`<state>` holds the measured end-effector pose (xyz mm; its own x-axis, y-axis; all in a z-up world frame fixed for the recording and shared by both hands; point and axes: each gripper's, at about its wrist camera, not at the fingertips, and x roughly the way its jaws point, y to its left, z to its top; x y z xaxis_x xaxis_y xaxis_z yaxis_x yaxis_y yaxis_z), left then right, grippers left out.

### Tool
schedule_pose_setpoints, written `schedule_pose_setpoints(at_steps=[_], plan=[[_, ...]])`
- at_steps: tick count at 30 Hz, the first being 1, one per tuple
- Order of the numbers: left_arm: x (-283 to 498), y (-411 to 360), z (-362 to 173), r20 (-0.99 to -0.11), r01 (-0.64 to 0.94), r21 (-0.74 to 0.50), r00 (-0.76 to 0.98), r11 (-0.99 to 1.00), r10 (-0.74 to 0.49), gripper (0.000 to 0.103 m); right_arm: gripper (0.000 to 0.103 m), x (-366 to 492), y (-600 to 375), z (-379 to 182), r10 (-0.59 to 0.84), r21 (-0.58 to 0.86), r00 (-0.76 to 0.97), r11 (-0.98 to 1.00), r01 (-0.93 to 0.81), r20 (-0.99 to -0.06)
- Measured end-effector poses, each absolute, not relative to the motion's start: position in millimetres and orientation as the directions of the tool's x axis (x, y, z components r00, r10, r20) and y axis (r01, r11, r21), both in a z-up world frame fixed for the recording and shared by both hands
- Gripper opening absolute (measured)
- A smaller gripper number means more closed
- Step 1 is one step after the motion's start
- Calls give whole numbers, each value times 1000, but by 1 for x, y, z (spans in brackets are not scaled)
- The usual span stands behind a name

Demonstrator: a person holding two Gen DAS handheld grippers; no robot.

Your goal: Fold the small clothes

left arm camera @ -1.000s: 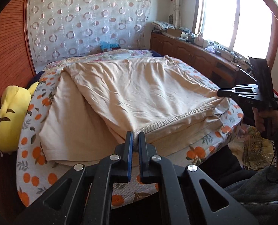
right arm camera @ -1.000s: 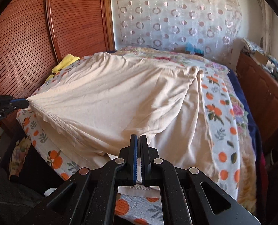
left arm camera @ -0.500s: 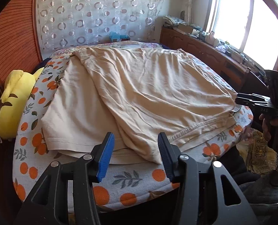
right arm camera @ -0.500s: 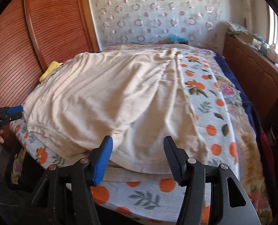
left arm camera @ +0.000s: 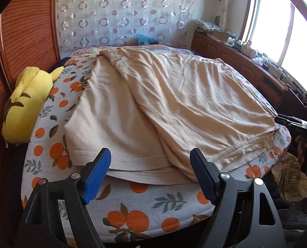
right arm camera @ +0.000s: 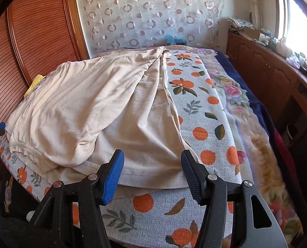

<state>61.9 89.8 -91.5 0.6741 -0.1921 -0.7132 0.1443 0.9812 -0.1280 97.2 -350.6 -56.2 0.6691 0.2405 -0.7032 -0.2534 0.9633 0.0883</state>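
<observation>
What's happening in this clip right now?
A person with a handheld gripper in each hand is folding a beige cotton garment spread on an orange-print bed cover. One side is already folded over the other. The left gripper and right gripper have just been opening; both now stand open at the near hem with nothing pinched. A yellow plush toy lies beside the cover.

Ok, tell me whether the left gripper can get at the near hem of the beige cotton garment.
Probably yes: the left gripper is open, the beige cotton garment has its hem just beyond its fingertips, and nothing lies between.
</observation>
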Motion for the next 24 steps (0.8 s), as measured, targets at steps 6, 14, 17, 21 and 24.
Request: schedule_pose_setpoints(at_steps=[6, 14, 17, 21, 24], plan=[[60, 118, -96, -718, 83, -144, 676, 986, -162, 79, 61, 89, -356, -43, 249, 96, 687, 963, -253, -683], [59, 145, -97, -712, 23, -146, 691, 989, -122, 79, 63, 91, -364, -48, 225, 91, 695, 970, -225, -683], [63, 145, -98, -710, 26, -139, 694, 990, -118, 79, 63, 99, -367, -56, 204, 86, 683, 975, -203, -701], [75, 152, -107, -731, -2, -133, 676, 991, -97, 79, 63, 105, -369, -62, 206, 97, 669, 976, -197, -714], [81, 162, -111, -738, -37, -148, 670, 988, -86, 79, 63, 106, -369, -58, 217, 106, 677, 974, -202, -703]])
